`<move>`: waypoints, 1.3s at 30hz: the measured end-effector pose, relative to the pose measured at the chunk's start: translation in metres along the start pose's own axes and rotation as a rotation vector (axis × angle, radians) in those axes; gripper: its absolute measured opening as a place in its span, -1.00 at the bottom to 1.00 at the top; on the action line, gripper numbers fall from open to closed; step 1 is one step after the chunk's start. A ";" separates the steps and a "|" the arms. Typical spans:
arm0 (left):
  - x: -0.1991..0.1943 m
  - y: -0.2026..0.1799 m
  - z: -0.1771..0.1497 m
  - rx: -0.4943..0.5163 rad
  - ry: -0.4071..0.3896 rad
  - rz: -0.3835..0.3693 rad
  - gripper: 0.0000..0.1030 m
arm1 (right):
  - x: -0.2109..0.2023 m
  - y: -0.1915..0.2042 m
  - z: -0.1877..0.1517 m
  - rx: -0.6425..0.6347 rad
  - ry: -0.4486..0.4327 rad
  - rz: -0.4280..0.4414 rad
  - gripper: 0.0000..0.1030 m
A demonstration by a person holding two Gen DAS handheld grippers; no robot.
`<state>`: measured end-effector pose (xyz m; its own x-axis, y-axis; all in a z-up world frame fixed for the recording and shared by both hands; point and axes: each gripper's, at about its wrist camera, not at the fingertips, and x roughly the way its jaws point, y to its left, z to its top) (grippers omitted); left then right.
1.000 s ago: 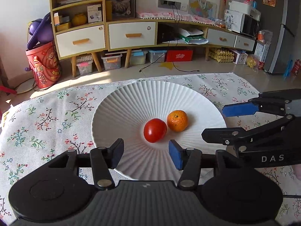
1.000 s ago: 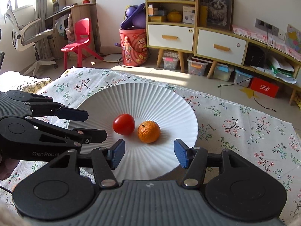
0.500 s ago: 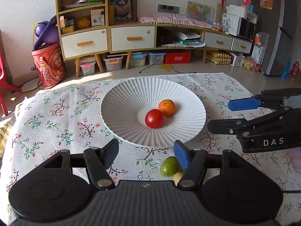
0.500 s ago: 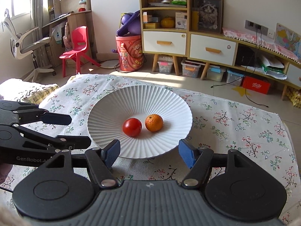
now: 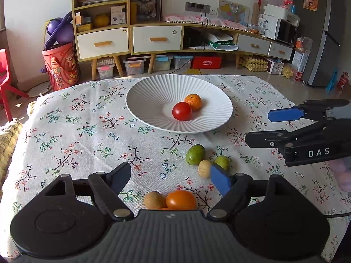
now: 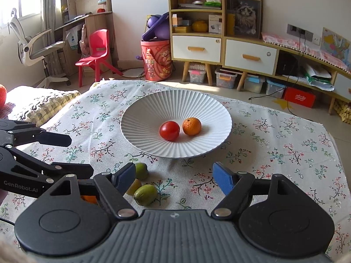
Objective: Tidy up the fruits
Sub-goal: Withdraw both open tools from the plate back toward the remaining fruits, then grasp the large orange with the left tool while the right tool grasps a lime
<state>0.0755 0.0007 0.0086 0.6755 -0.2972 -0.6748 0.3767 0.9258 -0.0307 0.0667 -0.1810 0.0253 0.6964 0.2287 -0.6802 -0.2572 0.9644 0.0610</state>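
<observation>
left tongs (image 5: 170, 176) | right tongs (image 6: 174, 176) both released, jaws just widened, pulled back from plate (image 5: 151, 92) | tomato (image 5: 181, 111), tangerine (image 5: 193, 102) now plated | loose fruits (image 5: 195, 154) wait on near desk (image 5: 72, 131).

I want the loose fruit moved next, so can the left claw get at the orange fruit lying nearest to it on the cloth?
Probably yes. The left claw is open and empty, and the orange fruit lies uncovered just below it, with only a brownish fruit touching its side.
</observation>
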 end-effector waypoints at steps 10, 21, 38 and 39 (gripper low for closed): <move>-0.006 0.007 -0.039 -0.049 0.005 0.022 0.72 | 0.004 0.014 -0.024 -0.020 0.030 0.031 0.63; 0.001 0.004 -0.069 -0.079 0.052 0.100 0.76 | 0.021 0.022 -0.044 -0.034 0.115 0.064 0.69; 0.007 -0.002 -0.077 -0.094 0.012 0.150 0.79 | 0.032 0.026 -0.054 -0.070 0.102 0.007 1.00; 0.006 -0.002 -0.077 -0.097 0.012 0.150 0.78 | 0.033 0.026 -0.054 -0.071 0.095 0.004 1.00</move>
<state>0.0306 0.0151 -0.0521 0.7116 -0.1520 -0.6860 0.2088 0.9779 -0.0001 0.0464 -0.1558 -0.0349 0.6292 0.2158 -0.7467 -0.3088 0.9510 0.0146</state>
